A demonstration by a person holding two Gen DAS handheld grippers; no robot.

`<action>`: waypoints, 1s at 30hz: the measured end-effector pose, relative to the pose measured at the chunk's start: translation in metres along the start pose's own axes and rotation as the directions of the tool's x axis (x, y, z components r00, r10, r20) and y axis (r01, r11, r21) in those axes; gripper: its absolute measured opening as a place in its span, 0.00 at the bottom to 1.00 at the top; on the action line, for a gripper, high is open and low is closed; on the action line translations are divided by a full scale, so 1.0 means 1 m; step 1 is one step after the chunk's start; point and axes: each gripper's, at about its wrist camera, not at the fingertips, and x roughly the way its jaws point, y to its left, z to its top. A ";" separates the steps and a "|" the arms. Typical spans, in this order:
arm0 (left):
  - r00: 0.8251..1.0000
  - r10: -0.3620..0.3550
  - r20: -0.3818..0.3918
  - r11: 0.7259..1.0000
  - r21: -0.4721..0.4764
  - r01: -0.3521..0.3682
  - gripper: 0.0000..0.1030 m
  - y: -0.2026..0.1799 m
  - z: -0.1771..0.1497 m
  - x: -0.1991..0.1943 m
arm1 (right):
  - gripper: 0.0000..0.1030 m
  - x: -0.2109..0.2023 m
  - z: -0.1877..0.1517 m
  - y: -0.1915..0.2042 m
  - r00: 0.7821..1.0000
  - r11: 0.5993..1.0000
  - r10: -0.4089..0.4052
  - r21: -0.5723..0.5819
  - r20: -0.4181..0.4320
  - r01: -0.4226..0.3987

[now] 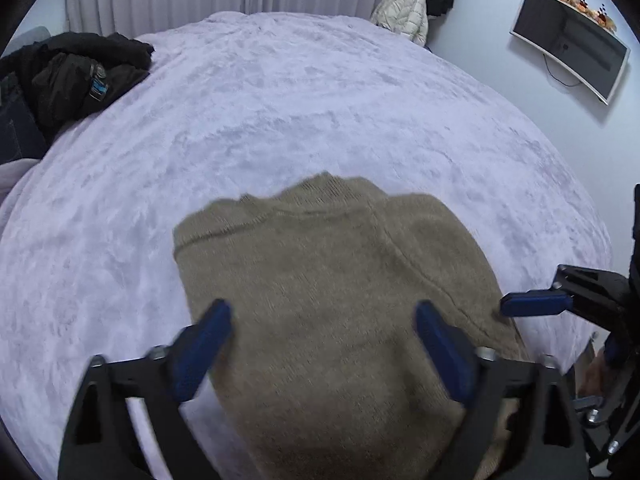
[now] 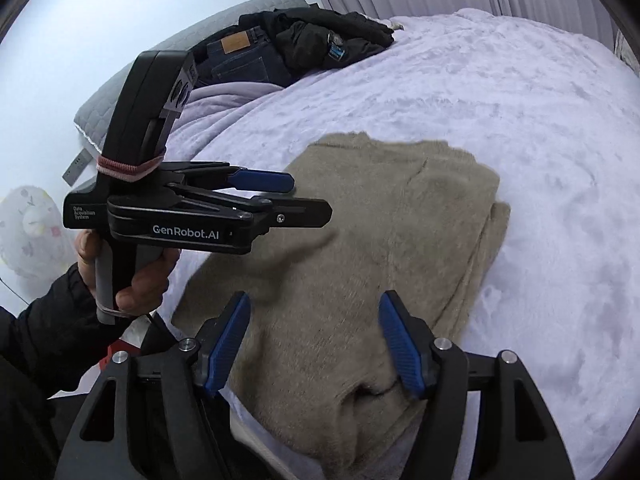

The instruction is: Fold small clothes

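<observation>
Sweater (image 1: 332,300), a beige knitted one, lies partly folded on the lavender plush blanket (image 1: 300,112) of the bed, and both grippers hover over its near end. In the left wrist view the left gripper (image 1: 324,320) has its blue fingers (image 1: 202,346) spread wide, with nothing between them; the knit fills the gap below, and I cannot tell if the tips touch it. The sweater's long axis runs from the fingers toward 12 o'clock, where the collar edge ends. The right gripper (image 1: 532,305) enters at 3 o'clock, with one blue tip just at the sweater's right border.

In the right wrist view the right gripper (image 2: 316,344) is also spread and holds nothing. The sweater (image 2: 360,248) stretches from between its fingers toward 12 o'clock, and a folded side layer makes a thick edge at 2 o'clock. The left gripper (image 2: 280,192) stands at 10 o'clock, over the left border of the cloth, held by the person's hand (image 2: 128,272).

My judgement: both hands are about equally near the bottom hem, so the next fold would probably carry this near end toward the collar.

No container is visible. At 10 to 11 o'clock, well apart, a black jacket (image 2: 320,40) and dark jeans (image 2: 240,60) lie in a heap beside a grey pillow (image 2: 160,56). A wall television (image 1: 572,44) hangs at 2 o'clock.
</observation>
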 end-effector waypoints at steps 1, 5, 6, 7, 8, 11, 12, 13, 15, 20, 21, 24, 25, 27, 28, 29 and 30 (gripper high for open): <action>1.000 0.015 0.014 1.000 -0.013 -0.015 1.00 0.005 0.008 0.001 | 0.81 -0.003 0.008 0.000 1.000 0.999 -0.019 -0.028 0.014 0.019; 0.999 0.029 -0.027 0.998 -0.057 -0.030 1.00 0.020 0.033 0.022 | 0.81 0.007 0.046 -0.015 0.998 0.995 -0.068 -0.075 0.008 0.069; 0.998 0.045 -0.032 0.997 -0.059 -0.047 1.00 0.023 0.037 0.028 | 0.81 0.015 0.056 -0.021 0.998 0.996 -0.067 -0.062 -0.012 0.066; 0.997 0.062 -0.040 0.996 -0.060 -0.064 1.00 0.025 0.040 0.034 | 0.81 0.022 0.063 -0.025 0.998 0.997 -0.065 -0.054 -0.028 0.063; 0.996 0.078 -0.049 0.995 -0.064 -0.081 1.00 0.027 0.042 0.040 | 0.81 0.030 0.069 -0.028 0.997 0.997 -0.061 -0.050 -0.041 0.059; 0.985 0.131 -0.116 0.987 -0.082 -0.141 1.00 0.037 0.044 0.064 | 0.81 0.054 0.081 -0.034 0.994 0.997 -0.056 -0.059 -0.093 0.050; 0.976 0.155 -0.150 0.982 -0.085 -0.169 1.00 0.041 0.042 0.073 | 0.81 0.064 0.082 -0.036 0.991 0.996 -0.066 -0.070 -0.115 0.058; 0.967 0.177 -0.182 0.978 -0.080 -0.194 1.00 0.044 0.040 0.084 | 0.81 0.072 0.084 -0.038 0.987 0.994 -0.085 -0.080 -0.135 0.074; 0.959 0.166 -0.231 0.978 -0.086 -0.190 1.00 0.051 0.034 0.100 | 0.81 0.091 0.081 -0.049 0.971 0.985 -0.157 -0.101 -0.178 0.141; 0.967 0.110 -0.229 0.981 -0.132 -0.143 1.00 0.061 0.029 0.101 | 0.81 0.089 0.069 -0.067 0.978 0.990 -0.137 -0.047 -0.158 0.131; 0.966 0.118 -0.228 0.981 -0.124 -0.149 1.00 0.060 0.029 0.101 | 0.81 0.088 0.068 -0.066 0.976 0.989 -0.147 -0.054 -0.162 0.140; 0.964 0.150 -0.218 0.978 -0.108 -0.177 1.00 0.056 0.029 0.092 | 0.81 0.087 0.069 -0.057 0.964 0.979 -0.199 -0.080 -0.177 0.188; 0.964 0.163 -0.209 0.977 -0.104 -0.188 1.00 0.055 0.029 0.087 | 0.81 0.082 0.070 -0.051 0.961 0.976 -0.215 -0.080 -0.174 0.204; 0.965 0.175 -0.196 0.976 -0.091 -0.196 1.00 0.052 0.030 0.076 | 0.81 0.073 0.075 -0.039 0.966 0.976 -0.209 -0.094 -0.153 0.196; 0.965 0.182 -0.191 0.976 -0.086 -0.201 1.00 0.050 0.029 0.072 | 0.81 0.067 0.075 -0.029 0.970 0.976 -0.198 -0.122 -0.139 0.181; 0.965 0.189 -0.184 0.975 -0.082 -0.207 1.00 0.049 0.027 0.066 | 0.81 0.065 0.074 -0.021 0.971 0.972 -0.201 -0.152 -0.133 0.180; 0.966 0.193 -0.175 0.974 -0.082 -0.210 1.00 0.049 0.024 0.059 | 0.81 0.063 0.072 -0.012 0.968 0.964 -0.213 -0.192 -0.131 0.186</action>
